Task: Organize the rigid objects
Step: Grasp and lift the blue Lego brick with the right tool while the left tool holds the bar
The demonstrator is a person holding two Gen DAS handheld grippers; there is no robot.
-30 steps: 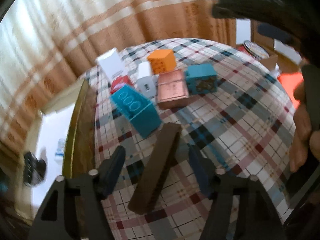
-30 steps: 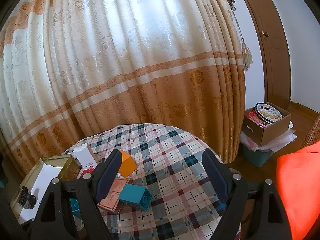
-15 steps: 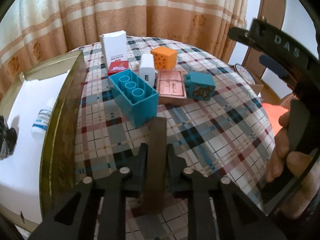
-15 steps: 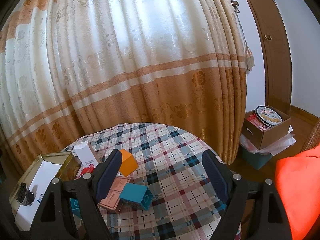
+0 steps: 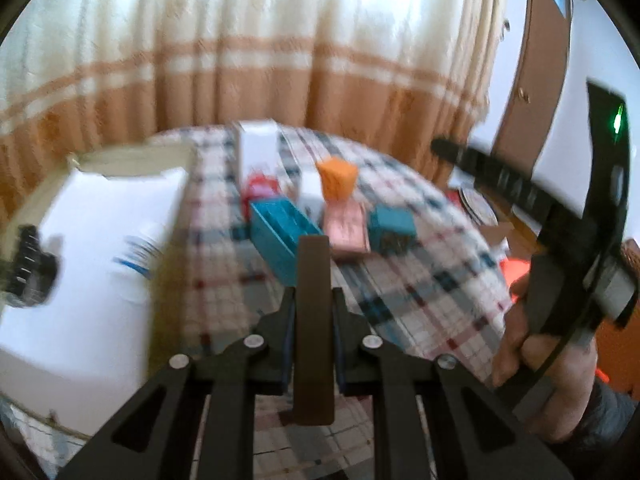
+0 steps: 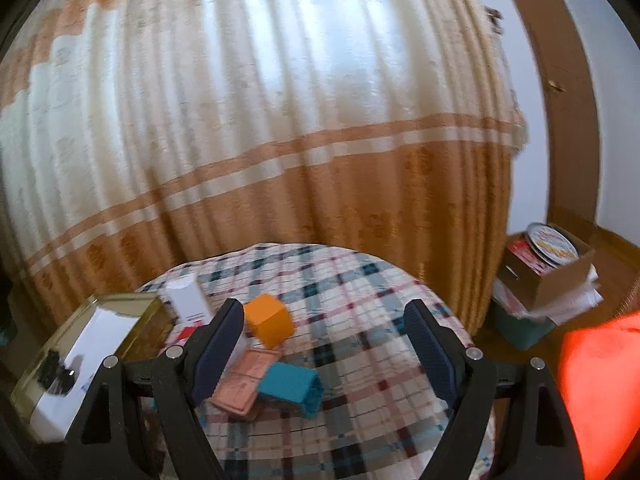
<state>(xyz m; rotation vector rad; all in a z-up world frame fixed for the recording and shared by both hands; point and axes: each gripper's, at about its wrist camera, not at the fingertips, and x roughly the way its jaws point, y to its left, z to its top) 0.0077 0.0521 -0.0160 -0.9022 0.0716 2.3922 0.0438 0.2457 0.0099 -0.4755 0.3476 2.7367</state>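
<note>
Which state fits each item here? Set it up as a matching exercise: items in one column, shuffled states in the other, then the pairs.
Items:
1. left tongs
2. right tongs
3. orange cube
4. pink flat box

States:
A. open, holding nothing
B. lying flat on the plaid tablecloth
C. shut on the brown bar
D. resting partly on the pink flat box

Pairs: 1-C, 2-A, 3-D, 4-B

Brown bar (image 5: pixel 313 312), orange cube (image 6: pixel 269 320), seemingly plaid tablecloth (image 6: pixel 360 300).
</note>
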